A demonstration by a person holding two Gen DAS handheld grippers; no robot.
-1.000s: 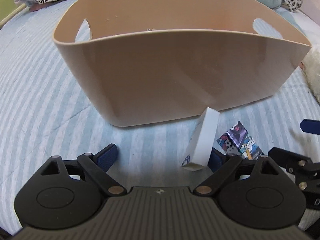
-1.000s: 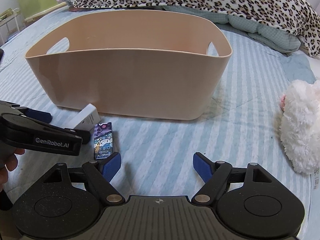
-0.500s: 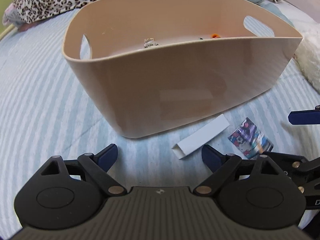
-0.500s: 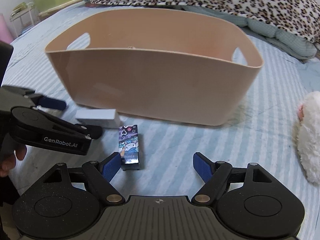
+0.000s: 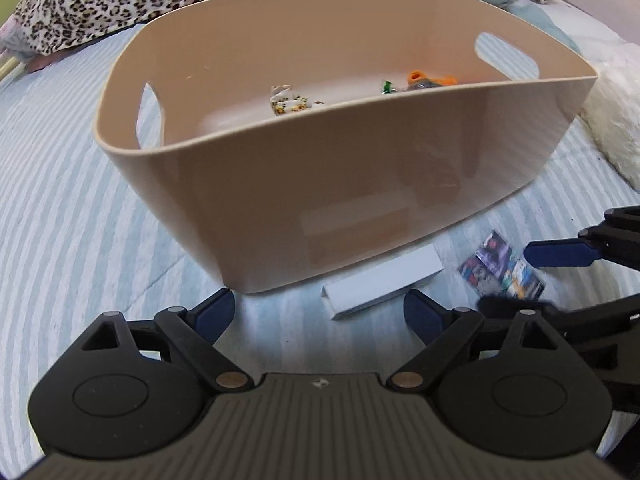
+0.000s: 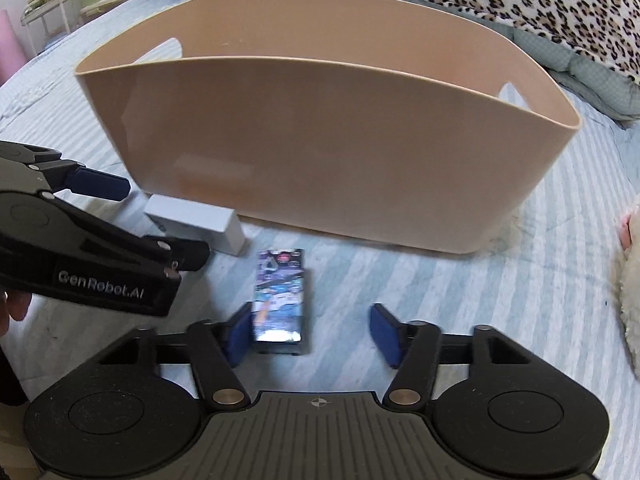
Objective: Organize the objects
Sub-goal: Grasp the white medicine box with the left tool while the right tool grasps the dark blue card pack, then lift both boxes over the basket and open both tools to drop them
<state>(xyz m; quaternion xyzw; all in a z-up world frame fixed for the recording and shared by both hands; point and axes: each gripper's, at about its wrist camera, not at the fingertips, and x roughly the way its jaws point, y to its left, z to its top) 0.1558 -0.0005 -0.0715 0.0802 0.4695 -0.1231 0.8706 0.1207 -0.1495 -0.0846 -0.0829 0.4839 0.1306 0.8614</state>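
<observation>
Soft daylight – fisheye-bent edges (slight blur).

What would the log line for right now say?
left hand-held gripper open, near white box | right hand-held gripper open, around card pack | bin behind

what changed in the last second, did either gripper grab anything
No grab yet. The white box, upright on end a second ago, tipped over and now lies flat by the beige basket. The right gripper closed in on the colourful card pack, which now sits between its open fingers. The left gripper rose, still open and empty. Basket unmoved.
</observation>
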